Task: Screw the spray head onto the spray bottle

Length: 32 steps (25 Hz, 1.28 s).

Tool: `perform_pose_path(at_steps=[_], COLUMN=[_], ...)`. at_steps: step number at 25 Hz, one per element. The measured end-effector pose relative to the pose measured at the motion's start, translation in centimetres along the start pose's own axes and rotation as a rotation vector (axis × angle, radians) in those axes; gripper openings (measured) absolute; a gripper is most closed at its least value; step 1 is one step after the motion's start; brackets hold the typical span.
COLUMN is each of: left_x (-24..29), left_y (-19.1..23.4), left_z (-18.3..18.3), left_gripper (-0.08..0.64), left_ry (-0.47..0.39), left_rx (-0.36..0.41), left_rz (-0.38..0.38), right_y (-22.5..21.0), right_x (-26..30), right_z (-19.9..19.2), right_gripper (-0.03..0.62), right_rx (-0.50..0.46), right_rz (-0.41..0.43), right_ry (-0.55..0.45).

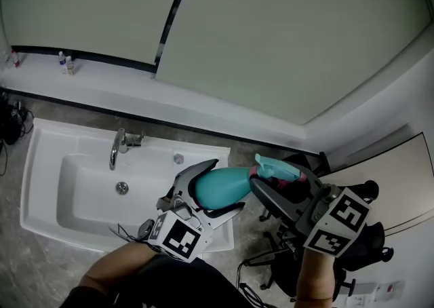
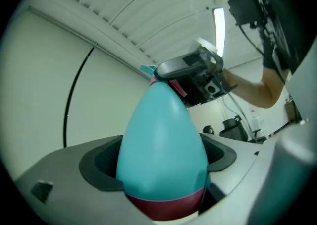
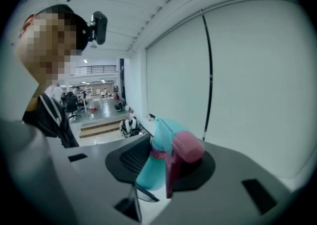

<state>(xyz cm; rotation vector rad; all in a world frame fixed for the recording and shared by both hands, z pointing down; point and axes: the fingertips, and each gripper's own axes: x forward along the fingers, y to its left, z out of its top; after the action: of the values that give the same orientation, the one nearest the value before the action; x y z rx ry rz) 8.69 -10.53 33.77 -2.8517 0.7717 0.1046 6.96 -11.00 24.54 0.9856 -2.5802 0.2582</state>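
Left tongs (image 1: pixel 227 186) sit closest, out above the corner of the white sink (image 1: pixel 42 138). They are clamped round the wide end of the spray bottle (image 2: pixel 163 140), which lies almost level in mid-air. From where I stand, the right tongs (image 3: pixel 168 163) are closed on the spray head (image 1: pixel 277 167). They hold it against the bottle's narrow end, with the pink collar (image 3: pixel 157 153) between head and bottle. How far the thread has caught I cannot tell. Trouble looks likeliest at that joint: if head and neck are not in line, the collar may cross-thread and jam. That smooth, tapering body could also spin or slide out of the left grip as the twist comes on, and drop into the sink.
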Motion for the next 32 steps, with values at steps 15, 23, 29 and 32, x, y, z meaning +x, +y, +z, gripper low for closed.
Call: perform_pose_path(at_steps=[15, 23, 29, 32], left_x=[1.9, 1.8, 1.7, 1.4], left_y=[2.1, 2.5, 1.8, 1.0], left_z=[-5.2, -4.0, -2.0, -0.6], left_gripper=[0.439, 0.440, 0.439, 0.439], left_ry=[0.079, 0.014, -0.090, -0.153], left_rx=[0.063, -0.022, -0.037, -0.045], left_rz=[0.237, 0.208, 0.102, 0.014], right_y=[-4.2, -1.1, 1.3, 2.7], right_x=[2.0, -0.3, 0.1, 0.0], right_z=[-3.4, -2.6, -2.1, -2.0], right_gripper=[0.137, 0.137, 0.137, 0.137], right_rx=[0.241, 0.153, 0.034, 0.006], right_rz=[-0.285, -0.268, -0.222, -0.166], right_ry=[0.015, 0.014, 0.040, 0.048])
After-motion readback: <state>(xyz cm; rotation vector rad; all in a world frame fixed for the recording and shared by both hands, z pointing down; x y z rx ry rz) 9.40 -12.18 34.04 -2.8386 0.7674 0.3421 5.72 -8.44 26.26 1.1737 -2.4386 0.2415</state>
